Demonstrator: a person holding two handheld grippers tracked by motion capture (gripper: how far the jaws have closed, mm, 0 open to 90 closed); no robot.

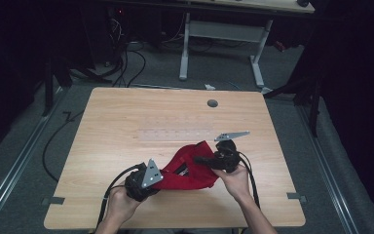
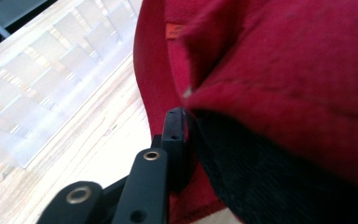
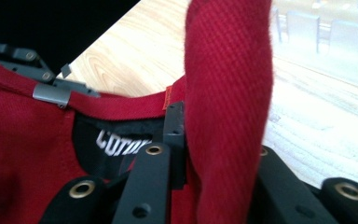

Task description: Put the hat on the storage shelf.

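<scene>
A red garment (image 1: 187, 168) with a black lining and a white-lettered neck label (image 3: 121, 142) lies bunched near the front of the wooden table (image 1: 141, 109). My left gripper (image 1: 163, 175) grips its left edge, shut on the red cloth (image 2: 279, 60). From the right, my right gripper (image 1: 198, 159) is shut on a raised fold (image 3: 228, 84) at the collar. In the right gripper view that fold stands upright between the two jaws. The cloth covers the right jaw in the left gripper view. The left gripper's grey plate (image 3: 51, 93) sits at the collar's far edge.
A grey round grommet (image 1: 212, 103) sits in the table near its far edge. A pale glossy patch (image 1: 173, 132) marks the table's middle. Beyond the table stand a white-legged desk (image 1: 221, 31) and loose cables (image 1: 126, 63) on the grey floor.
</scene>
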